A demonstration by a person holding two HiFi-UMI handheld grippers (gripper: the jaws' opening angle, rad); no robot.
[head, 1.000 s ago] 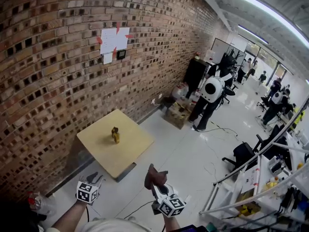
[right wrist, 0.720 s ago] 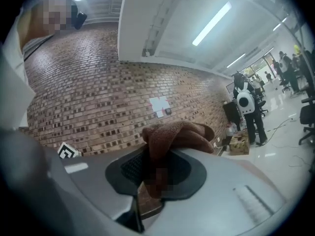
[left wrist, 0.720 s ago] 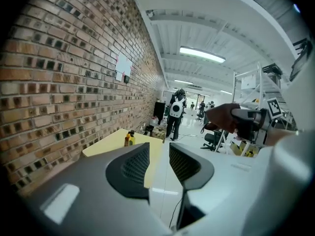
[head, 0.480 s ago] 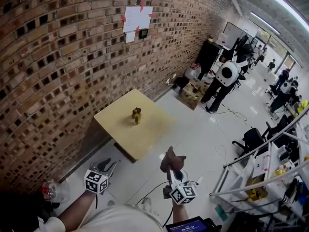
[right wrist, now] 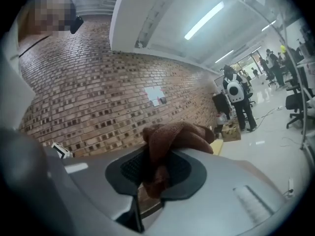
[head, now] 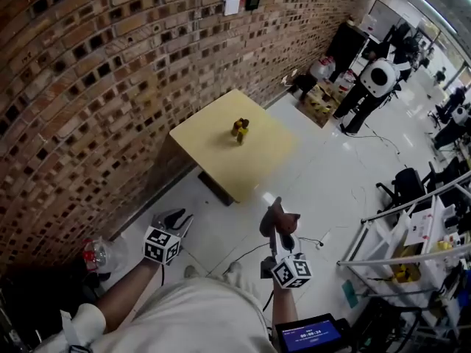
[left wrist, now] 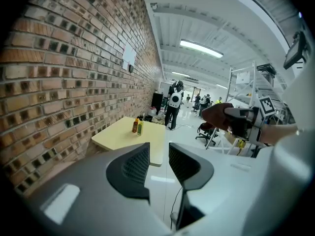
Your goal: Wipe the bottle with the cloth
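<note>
**Right tongs** (right wrist: 157, 168): clenched on the cloth (right wrist: 173, 137). It is a brown, bunched wad, pinched low between the pads, with most of it bulging out above and ahead of the tips. I judge I carry it this way so that a soft lump leads, ready to rub with.

**Left tongs** (left wrist: 158, 155): empty. The jaws have just been closing and stand with only a narrow slit between the pads. Nothing is in the slit and nothing is touched. Presumably I keep this side free to steady a bottle while the other side wipes.

**Both tongs:** held low in front of me over the floor (head: 324, 175), apart from one another, pointing toward the counter (head: 199, 134). Neither is at it yet.

**Counter:** a pale yellow square top, set close against the brick wall (head: 88, 87), well ahead of both tongs.

**Bottles** (head: 239, 129): two small ones, upright, just beside each other near the middle of the counter. One is orange-brown, the other yellow-green. I cannot tell which is the one to wipe. Neither is touched, and wiping has not begun.

**Beyond:** people (head: 375, 79) standing far down the room, a chair (head: 408, 186), and a rack (head: 419, 234) at my right.
</note>
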